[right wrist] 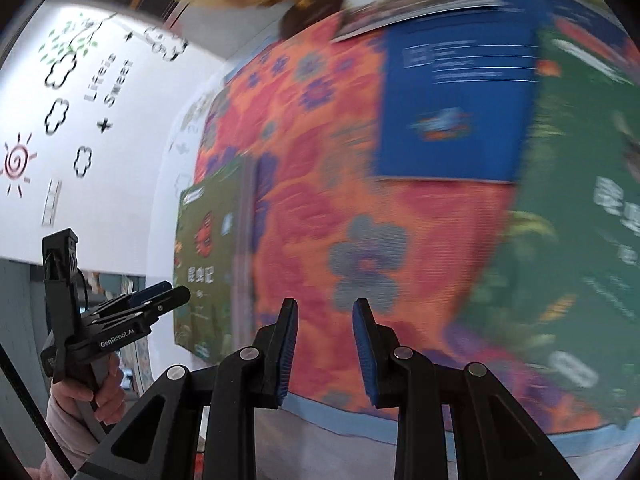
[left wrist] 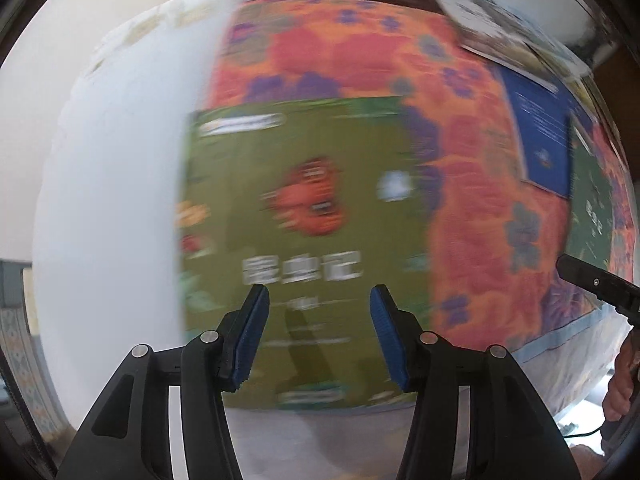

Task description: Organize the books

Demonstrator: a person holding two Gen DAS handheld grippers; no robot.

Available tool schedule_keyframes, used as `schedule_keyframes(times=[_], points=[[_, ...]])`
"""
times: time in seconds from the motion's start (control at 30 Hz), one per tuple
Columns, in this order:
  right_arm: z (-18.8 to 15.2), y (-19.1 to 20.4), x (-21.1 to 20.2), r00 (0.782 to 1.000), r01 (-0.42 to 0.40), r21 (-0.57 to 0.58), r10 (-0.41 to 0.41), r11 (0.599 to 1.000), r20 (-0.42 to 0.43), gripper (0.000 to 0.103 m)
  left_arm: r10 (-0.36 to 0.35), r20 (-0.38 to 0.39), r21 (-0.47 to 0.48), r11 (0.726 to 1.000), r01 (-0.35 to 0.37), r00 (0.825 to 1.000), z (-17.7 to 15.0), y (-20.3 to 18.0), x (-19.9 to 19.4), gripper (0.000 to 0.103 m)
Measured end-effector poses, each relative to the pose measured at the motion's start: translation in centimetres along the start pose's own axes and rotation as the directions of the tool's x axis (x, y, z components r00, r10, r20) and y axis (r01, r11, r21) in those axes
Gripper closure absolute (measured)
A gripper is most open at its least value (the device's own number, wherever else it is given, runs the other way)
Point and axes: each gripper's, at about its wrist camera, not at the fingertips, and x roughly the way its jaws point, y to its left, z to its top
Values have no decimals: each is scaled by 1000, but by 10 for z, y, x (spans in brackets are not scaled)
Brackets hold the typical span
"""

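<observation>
My left tongs [left wrist: 318, 300] are apart and hold nothing. The green book [left wrist: 304, 208] lies flat right in front of them on the flowery cloth [left wrist: 460, 152], at the left side of the worktop, its long side pointing away from me. So my left hand is nearer to it. My right tongs [right wrist: 325, 312] are apart too, over bare cloth. A blue book [right wrist: 452, 112] and another green book [right wrist: 580, 220] lie ahead of them and to the right.

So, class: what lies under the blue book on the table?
The blue book rests on the orange flowered cloth; its right edge overlaps a dark green book. Whatever else lies beneath is covered.
</observation>
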Motion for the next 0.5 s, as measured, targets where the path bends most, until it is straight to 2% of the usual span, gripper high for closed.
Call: schedule_keyframes(times=[0.33, 0.5], points=[[-5, -102, -75, 996, 42, 149, -52, 988, 66, 76, -78, -25, 191, 978, 82, 997, 33, -153, 13, 53], [-4, -145, -103, 994, 47, 207, -67, 977, 89, 75, -95, -48, 246, 964, 104, 994, 44, -212, 19, 53]])
